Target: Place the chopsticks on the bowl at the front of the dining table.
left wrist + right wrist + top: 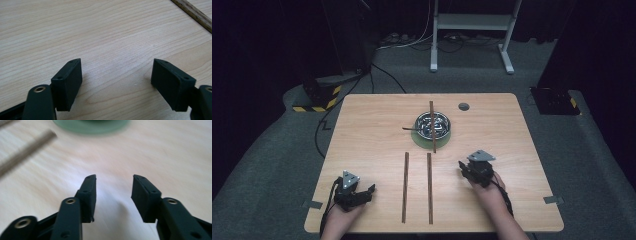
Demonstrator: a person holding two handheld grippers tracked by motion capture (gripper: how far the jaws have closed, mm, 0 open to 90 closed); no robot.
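Note:
Two long brown wooden sticks (405, 186) (429, 187) lie side by side near the front of the wooden table (362, 130). A third stick (432, 112) rests across a metal bowl (439, 125) that stands on a green disc (419, 140). My left gripper (368, 193) sits low at the front left, left of the sticks. Its jaws are open over bare wood (116, 72), with one stick (195, 15) off to the side. My right gripper (463, 167) is right of the sticks. It is open and empty (113, 187) and faces the green disc (92, 126) and a blurred stick (25, 150).
A thin dark rod (408, 128) sticks out of the bowl's left side. A grey round cap (463, 106) is set in the table at the back. Behind the table stand a white frame (472, 25) and a yellow-and-black striped base (317, 97).

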